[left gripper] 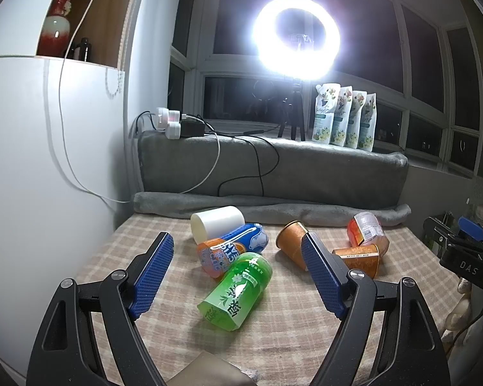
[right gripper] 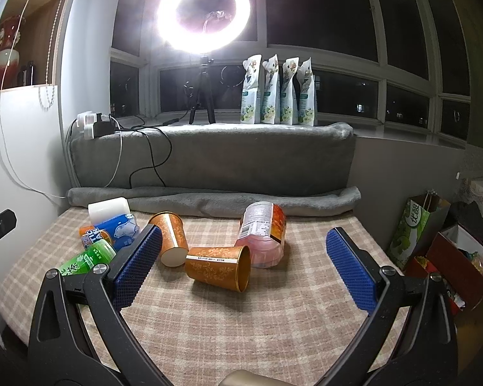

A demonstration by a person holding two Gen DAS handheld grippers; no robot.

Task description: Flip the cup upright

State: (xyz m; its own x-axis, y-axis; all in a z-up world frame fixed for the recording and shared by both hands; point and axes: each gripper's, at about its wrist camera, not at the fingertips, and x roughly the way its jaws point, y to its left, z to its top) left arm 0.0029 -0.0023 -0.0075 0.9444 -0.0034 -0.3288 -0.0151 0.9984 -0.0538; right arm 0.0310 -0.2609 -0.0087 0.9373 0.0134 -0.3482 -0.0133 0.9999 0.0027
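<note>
Several cups lie on their sides on a checked cloth (left gripper: 289, 328). In the left wrist view a green cup (left gripper: 236, 291) lies between my open left gripper's (left gripper: 238, 241) fingers, with an orange-and-blue cup (left gripper: 232, 249) and a white cup (left gripper: 215, 223) behind it. Two gold-orange cups (right gripper: 220, 267) (right gripper: 170, 238) and a pink-orange cup (right gripper: 262, 233) lie ahead of my open right gripper (right gripper: 243, 236). Both grippers hover above the cloth, holding nothing. The right gripper also shows at the left wrist view's right edge (left gripper: 467, 244).
A folded grey blanket (right gripper: 209, 157) backs the cloth. Behind it stand a ring light on a tripod (right gripper: 204, 16), several refill pouches (right gripper: 278, 93), and a power strip with cables (left gripper: 177, 124). A white cabinet (left gripper: 32, 160) is left; bags and boxes (right gripper: 434, 244) are right.
</note>
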